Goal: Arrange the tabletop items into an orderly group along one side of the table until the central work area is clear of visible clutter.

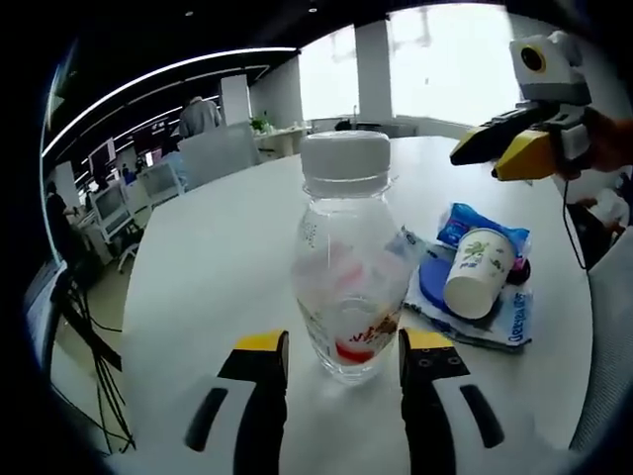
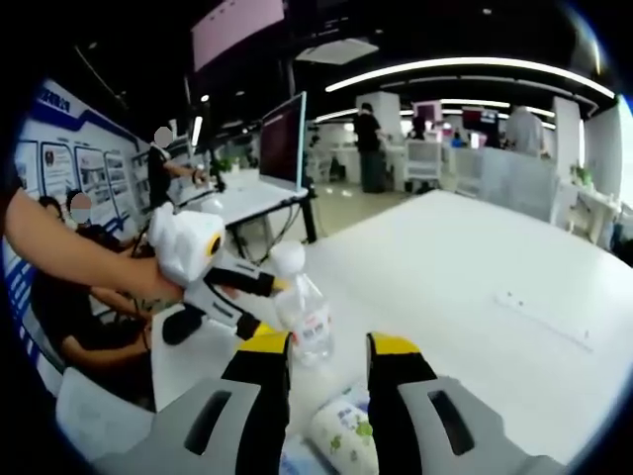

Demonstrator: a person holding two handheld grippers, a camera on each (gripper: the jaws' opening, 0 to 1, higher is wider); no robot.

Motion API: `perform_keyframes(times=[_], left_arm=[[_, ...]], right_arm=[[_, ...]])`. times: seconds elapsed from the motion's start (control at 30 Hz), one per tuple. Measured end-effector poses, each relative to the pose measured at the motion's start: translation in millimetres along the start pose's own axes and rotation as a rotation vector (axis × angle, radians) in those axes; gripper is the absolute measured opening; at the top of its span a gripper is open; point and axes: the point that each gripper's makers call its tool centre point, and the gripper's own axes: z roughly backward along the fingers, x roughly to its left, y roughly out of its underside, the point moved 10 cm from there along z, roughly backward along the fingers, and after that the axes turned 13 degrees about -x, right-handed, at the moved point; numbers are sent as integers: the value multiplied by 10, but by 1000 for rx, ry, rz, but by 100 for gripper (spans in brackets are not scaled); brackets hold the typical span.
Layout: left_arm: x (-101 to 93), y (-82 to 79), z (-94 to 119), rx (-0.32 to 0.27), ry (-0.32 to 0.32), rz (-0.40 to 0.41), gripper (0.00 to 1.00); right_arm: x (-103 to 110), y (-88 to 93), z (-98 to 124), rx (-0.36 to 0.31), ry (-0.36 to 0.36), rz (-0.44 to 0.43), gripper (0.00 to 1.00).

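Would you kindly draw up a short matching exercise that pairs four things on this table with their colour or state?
Things:
1. bottle
2. paper cup
3. blue packet
4. left gripper

States:
A. lying on its side
B. fingers open on either side of the bottle
C. upright, clear, white cap on
D. crumpled behind the cup

Pairs: 1-C, 2-A, 3-D, 4-B

Left gripper (image 1: 343, 364) jaws parted, level; right gripper (image 2: 327, 368) likewise, raised.
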Motion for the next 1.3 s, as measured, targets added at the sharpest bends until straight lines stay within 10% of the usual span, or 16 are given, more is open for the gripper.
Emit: perform_keyframes(times=[0.57, 0.9, 1.3], left_arm=[[-122, -44, -15, -20, -86, 86, 52], [-164, -28, -51, -34, -159, 151, 65], [-237, 8, -100, -35, -210, 181, 66]], right_arm=[[-21, 41, 115, -7, 19, -13, 28], [-89, 67, 234, -67, 55, 6, 69], [-55, 157, 341, -52, 41, 60, 88]])
